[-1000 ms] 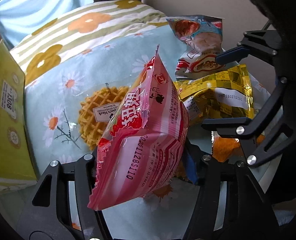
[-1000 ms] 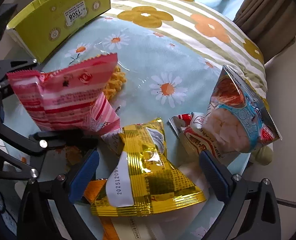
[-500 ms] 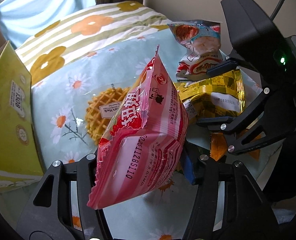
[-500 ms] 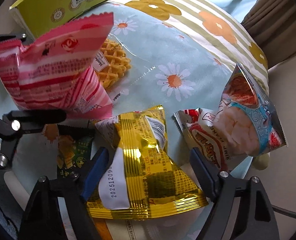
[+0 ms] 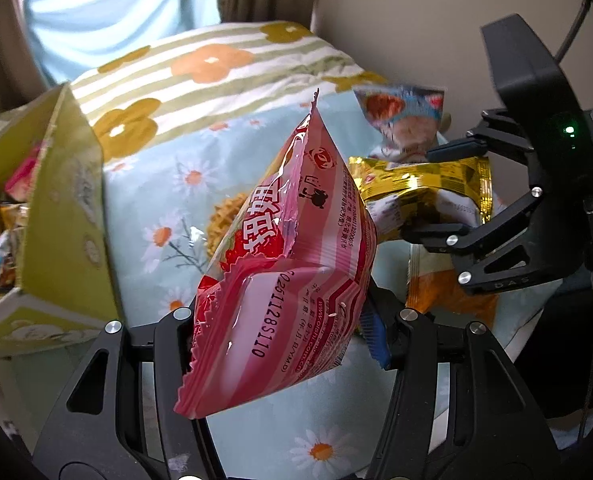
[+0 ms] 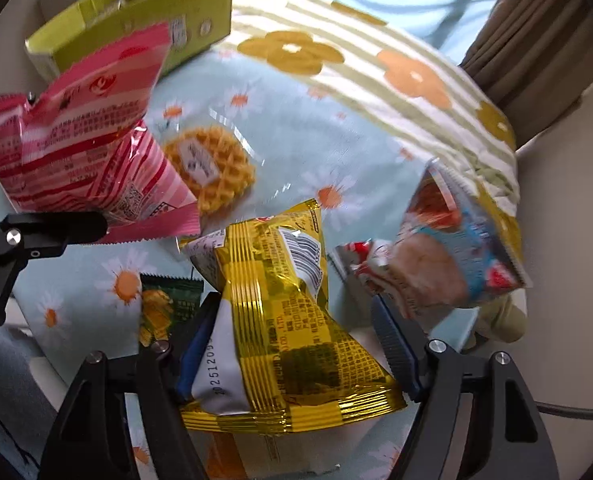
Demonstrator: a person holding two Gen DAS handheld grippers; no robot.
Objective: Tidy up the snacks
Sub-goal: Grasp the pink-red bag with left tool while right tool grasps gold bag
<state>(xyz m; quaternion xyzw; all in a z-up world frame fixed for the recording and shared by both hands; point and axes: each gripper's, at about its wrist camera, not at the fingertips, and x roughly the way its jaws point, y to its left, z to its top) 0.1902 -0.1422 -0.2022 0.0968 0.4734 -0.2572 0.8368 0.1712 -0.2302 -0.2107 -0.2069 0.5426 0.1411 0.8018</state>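
A pink striped snack bag hangs above the daisy cloth, and my left gripper is shut on its lower part. The right wrist view shows the same bag at upper left, over one of the left gripper's fingers. My right gripper has a gold foil snack bag between its blue pads. Its jaws are closing and the pads press the bag's sides. The left wrist view shows that gold bag raised in the right gripper.
An open yellow-green box with several snacks inside stands at the left. A wrapped waffle, a green packet, an orange packet and a blue-and-red bag lie on the cloth. A striped flower cushion lies behind.
Both grippers have risen. The right jaws narrowed onto the gold bag and lifted it, which uncovered the green packet. The pink bag shifted towards the box, whose inside now shows.
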